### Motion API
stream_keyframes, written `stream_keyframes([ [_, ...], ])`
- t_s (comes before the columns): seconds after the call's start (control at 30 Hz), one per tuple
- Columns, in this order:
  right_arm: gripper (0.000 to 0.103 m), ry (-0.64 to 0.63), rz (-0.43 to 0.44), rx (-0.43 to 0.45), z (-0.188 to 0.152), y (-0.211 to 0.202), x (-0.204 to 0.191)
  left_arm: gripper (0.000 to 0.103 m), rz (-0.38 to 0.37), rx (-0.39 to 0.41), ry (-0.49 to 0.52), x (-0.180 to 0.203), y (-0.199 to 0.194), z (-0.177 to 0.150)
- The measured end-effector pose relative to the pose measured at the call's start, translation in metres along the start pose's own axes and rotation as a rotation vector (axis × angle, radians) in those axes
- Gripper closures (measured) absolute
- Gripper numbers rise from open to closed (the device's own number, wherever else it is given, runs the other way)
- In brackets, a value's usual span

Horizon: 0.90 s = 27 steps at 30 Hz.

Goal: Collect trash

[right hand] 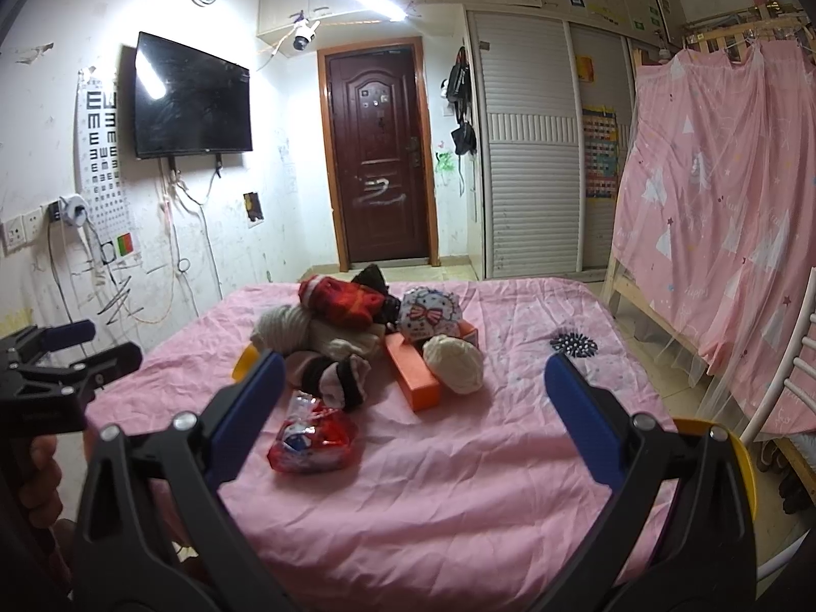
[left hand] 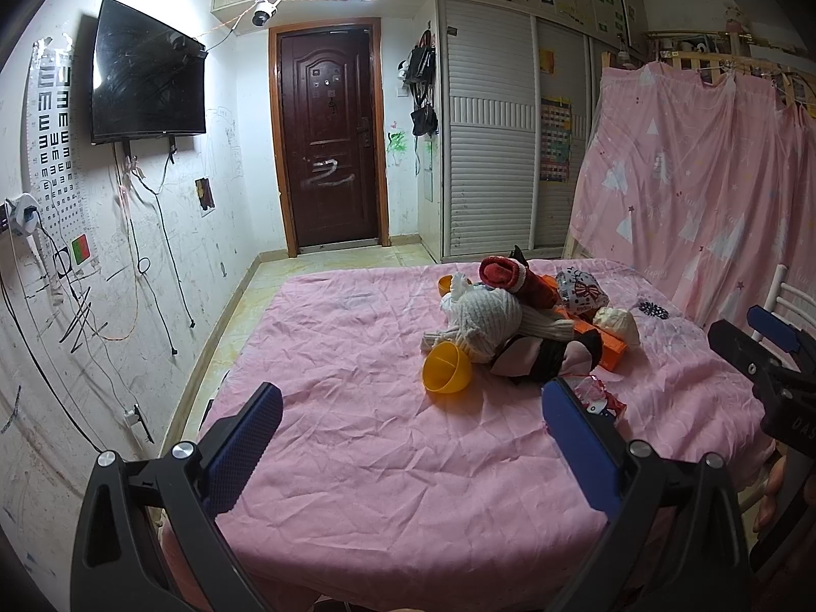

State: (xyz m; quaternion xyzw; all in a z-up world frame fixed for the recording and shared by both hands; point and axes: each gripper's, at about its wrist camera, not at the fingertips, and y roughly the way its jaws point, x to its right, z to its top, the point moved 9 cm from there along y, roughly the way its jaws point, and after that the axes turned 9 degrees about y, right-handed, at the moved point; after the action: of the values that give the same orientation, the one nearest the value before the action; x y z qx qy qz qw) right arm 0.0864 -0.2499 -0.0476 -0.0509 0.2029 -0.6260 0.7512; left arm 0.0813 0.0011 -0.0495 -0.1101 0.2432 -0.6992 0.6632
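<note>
A pile lies on the pink bed sheet (right hand: 459,484). It includes a crumpled red wrapper (right hand: 313,438), an orange box (right hand: 413,375), a printed foil bag (right hand: 428,313), a white wad (right hand: 454,362) and rolled socks (right hand: 336,301). My right gripper (right hand: 415,382) is open above the sheet, with the red wrapper just inside its left finger. My left gripper (left hand: 408,408) is open and empty, short of a yellow half-shell (left hand: 446,367). Past its right finger lies the red wrapper (left hand: 596,400). The right gripper (left hand: 755,334) shows at the left wrist view's right edge.
A yellow container rim (right hand: 739,459) sits low at the right, behind my right finger. A black spiky brush (right hand: 574,344) lies on the sheet. A second orange half-shell (left hand: 446,283) sits behind the pile. A pink curtain (right hand: 714,204) hangs on the right. A hand (right hand: 35,459) holds the left gripper.
</note>
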Motion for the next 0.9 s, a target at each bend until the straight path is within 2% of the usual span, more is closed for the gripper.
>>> stream_keyframes([
  [0.73, 0.005, -0.005, 0.001, -0.015, -0.006, 0.008, -0.001, 0.009, -0.002, -0.004, 0.004, 0.003, 0.000, -0.001],
  [0.8, 0.005, -0.009, 0.004, -0.033, -0.009, 0.013, -0.004, 0.009, -0.016, -0.011, 0.009, 0.005, 0.000, -0.002],
  [0.9, 0.005, -0.041, 0.018, -0.057, -0.011, 0.019, -0.013, 0.009, -0.087, -0.032, 0.012, 0.013, 0.007, -0.001],
])
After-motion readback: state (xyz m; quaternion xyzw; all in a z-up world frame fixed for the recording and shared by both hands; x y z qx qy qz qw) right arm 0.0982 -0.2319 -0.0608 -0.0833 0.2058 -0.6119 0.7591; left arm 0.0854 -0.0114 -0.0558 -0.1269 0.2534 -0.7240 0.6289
